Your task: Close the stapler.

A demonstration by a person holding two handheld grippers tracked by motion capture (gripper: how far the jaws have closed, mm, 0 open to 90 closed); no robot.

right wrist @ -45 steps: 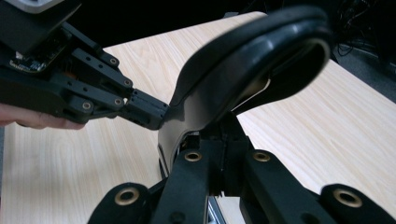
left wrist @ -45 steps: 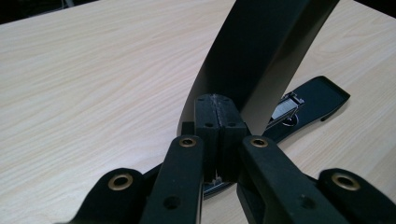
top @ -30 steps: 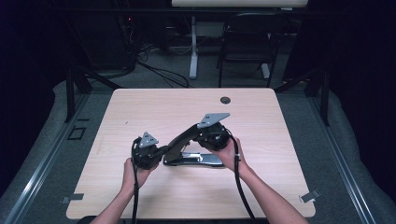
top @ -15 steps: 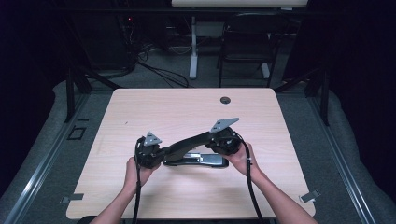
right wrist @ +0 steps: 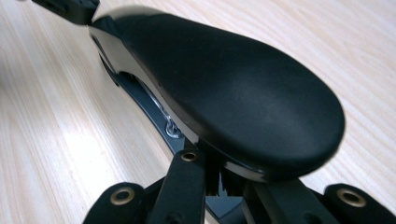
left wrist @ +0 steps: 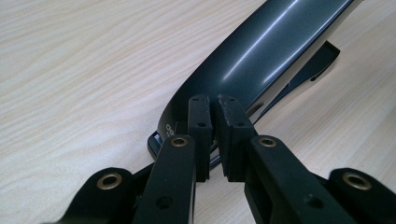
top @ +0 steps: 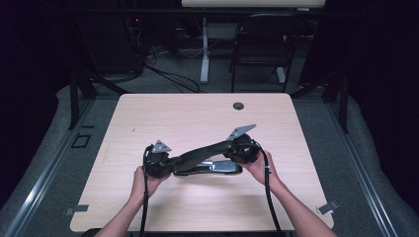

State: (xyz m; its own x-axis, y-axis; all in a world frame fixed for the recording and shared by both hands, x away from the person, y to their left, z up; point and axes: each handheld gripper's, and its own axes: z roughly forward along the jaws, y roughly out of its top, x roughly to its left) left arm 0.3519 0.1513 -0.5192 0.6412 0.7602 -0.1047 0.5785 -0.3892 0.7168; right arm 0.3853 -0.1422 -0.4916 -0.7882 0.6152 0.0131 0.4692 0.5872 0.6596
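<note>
High view: stapler (top: 207, 160) sits mid-table (top: 197, 113), nearer my edge; bare wood all round it. Left gripper (top: 159, 163) at its left end, right gripper (top: 242, 148) at the raised end. Left gripper view: pads (left wrist: 201, 116) nearly together, just been easing apart, thin edge between. Right gripper view: jaws closed under stapler's wide end (right wrist: 243, 102).

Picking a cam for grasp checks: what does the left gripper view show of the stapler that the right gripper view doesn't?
Left gripper view: the stapler's glossy narrow end with small white print, and the left gripper, jaws almost together there, having just opened slightly; whether they pinch anything is unclear. Right gripper view: the broad matte handle pad, bright metal beneath it, the right gripper with jaws tucked under the pad. Both: the stapler on the light wooden table.
</note>
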